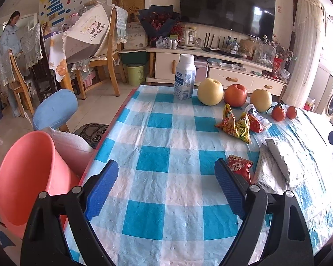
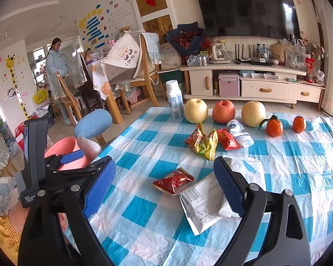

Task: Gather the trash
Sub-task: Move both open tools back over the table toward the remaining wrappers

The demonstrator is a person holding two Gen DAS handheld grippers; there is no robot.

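Crumpled white paper [image 2: 202,201] lies between the wide-open, empty right gripper's [image 2: 164,186] fingers, red snack packet [image 2: 173,180] just ahead, while the left gripper [image 1: 166,184] hovers open, empty.

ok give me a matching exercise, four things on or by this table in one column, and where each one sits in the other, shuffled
Things:
1. white bottle
2. pink bin
3. red snack packet
4. two tangerines

Places:
A. beside the table's left edge, off the cloth
B. right end of the fruit row
C. near the paper sheets, close to the claws
D. upright at the far edge, left of the pale pear

Pairs: 1-D, 2-A, 3-C, 4-B
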